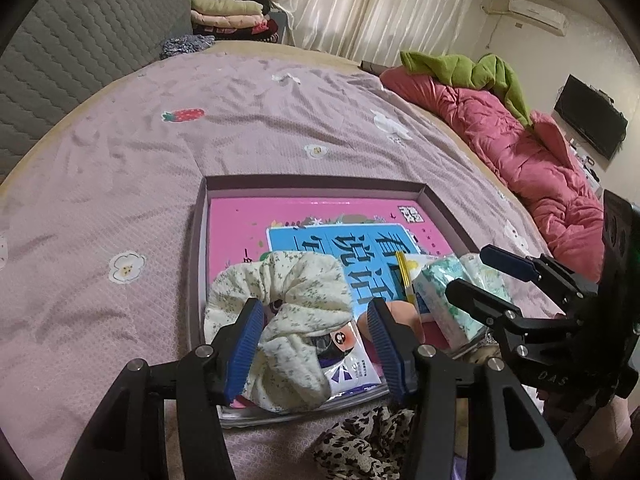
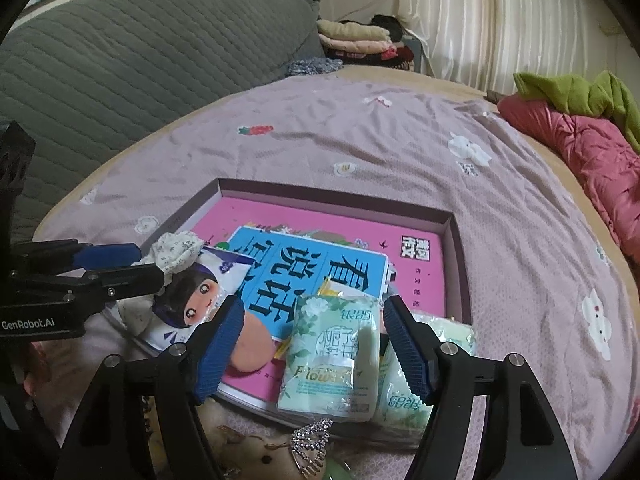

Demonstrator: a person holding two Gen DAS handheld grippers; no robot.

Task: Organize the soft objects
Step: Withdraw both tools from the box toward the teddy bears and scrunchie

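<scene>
Two spread grippers: straddle the cream floral fabric scrunchie and green tissue pack at the bed's near edge, then squeeze gently.

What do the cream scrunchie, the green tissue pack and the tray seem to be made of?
Scrunchie: soft matte printed cloth, judging by its gathered folds. Tissue pack: thin glossy plastic film, wrinkled and catching light. Tray: probably cardboard, with thin, straight, matte mauve walls. Both grippers, left and right, are open.
</scene>
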